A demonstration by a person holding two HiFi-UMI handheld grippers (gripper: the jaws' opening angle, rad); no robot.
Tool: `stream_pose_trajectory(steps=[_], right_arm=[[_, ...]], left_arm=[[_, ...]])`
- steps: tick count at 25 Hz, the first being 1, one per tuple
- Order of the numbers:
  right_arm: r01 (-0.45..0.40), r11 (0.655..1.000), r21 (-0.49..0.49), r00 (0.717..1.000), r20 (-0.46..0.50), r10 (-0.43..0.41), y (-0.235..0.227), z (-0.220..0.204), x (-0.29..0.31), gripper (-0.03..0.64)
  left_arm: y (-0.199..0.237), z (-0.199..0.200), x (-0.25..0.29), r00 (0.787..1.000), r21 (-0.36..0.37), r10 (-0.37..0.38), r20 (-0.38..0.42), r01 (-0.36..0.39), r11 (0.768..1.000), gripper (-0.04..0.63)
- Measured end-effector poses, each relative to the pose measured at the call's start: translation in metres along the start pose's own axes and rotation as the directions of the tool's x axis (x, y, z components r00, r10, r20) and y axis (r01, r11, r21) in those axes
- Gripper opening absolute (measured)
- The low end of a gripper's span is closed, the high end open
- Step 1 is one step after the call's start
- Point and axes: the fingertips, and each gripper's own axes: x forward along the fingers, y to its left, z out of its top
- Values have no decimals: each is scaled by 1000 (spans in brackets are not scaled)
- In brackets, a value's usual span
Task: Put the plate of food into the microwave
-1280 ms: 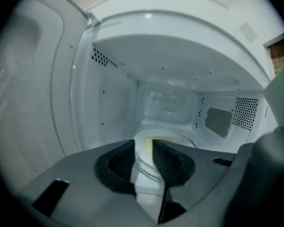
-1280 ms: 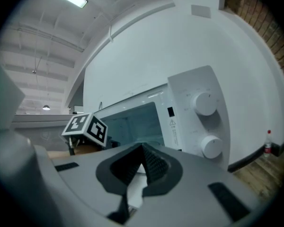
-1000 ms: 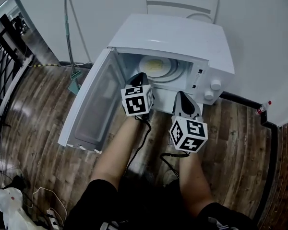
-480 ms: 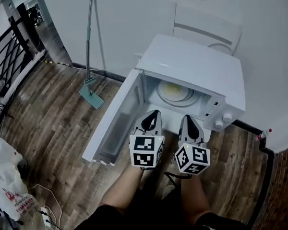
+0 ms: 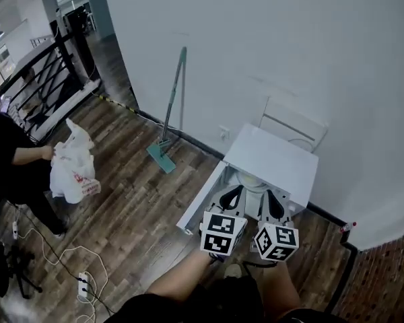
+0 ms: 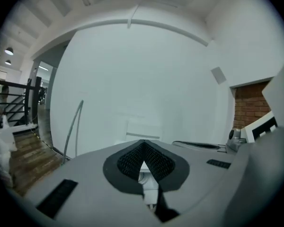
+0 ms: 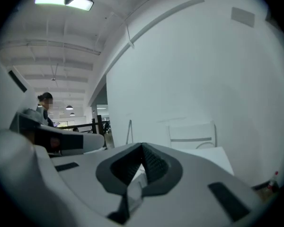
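Teal mop [image 5: 160,158] against wall [image 5: 256,46], near microwave [image 5: 273,157]

The place looks like a bare loft-style workspace: wood-plank floor [image 5: 121,187], plain white wall [image 5: 269,39], black railing [image 5: 50,89], brick patch [image 6: 249,105], ceiling lamp [image 7: 65,1], a mop [image 5: 167,130] leaning near a microwave [image 5: 275,157].

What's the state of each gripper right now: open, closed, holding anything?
Left gripper: closed, nothing held.
Right gripper: closed, nothing held.
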Motion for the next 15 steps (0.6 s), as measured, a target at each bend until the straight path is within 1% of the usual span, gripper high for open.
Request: stream_pose_trajectory(steps=[2,4,7,11,15], right_arm=[[-41,998,45,999,-16,42,26,40,-24,12],[-65,995,79,998,-19,66,47,76,-47,13],[-88,993,83,996,-1,89,70,123,-70,14],[-110,993,43,993,49,108,89,155,-90,13],[-105,994,37,993,59,103,105,158,-110,12]], left_arm=[[-7,39,-37,1000,1,16,-16,-16,1000,-2],[-16,71,-72,999,10,34,-21,-33,999,-2],[-27,116,-111,998,22,54,17,-54,998,-2],[-39,140,-138,998,40,47,40,-49,998,-2],[-47,144,-162,998,39,35,43,-36,999,-2]])
